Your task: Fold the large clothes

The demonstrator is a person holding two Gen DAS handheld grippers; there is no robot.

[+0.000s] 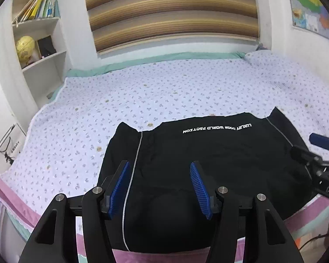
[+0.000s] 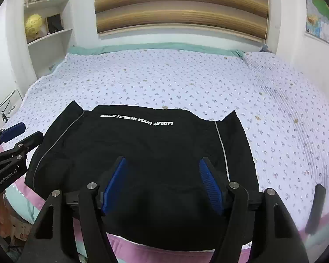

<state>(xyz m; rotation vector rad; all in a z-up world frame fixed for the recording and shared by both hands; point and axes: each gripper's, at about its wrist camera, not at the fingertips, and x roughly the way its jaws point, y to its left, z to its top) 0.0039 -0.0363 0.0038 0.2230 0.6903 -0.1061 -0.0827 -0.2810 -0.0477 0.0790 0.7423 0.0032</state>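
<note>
A black garment (image 1: 208, 164) with white lettering and thin grey piping lies flat at the near edge of the bed; it also shows in the right wrist view (image 2: 142, 153). My left gripper (image 1: 160, 171) is open above the garment's left part, its blue pads apart and empty. My right gripper (image 2: 162, 168) is open above the garment's right part and holds nothing. The right gripper (image 1: 322, 153) also shows at the right edge of the left wrist view. The left gripper (image 2: 15, 140) also shows at the left edge of the right wrist view.
The bed (image 1: 164, 92) has a pale floral cover with a pink border (image 2: 164, 252) at the near edge. A white bookshelf (image 1: 37, 43) with books and a yellow globe stands at the far left. A striped blind (image 1: 171, 11) hangs behind. A map (image 1: 311, 6) is on the right wall.
</note>
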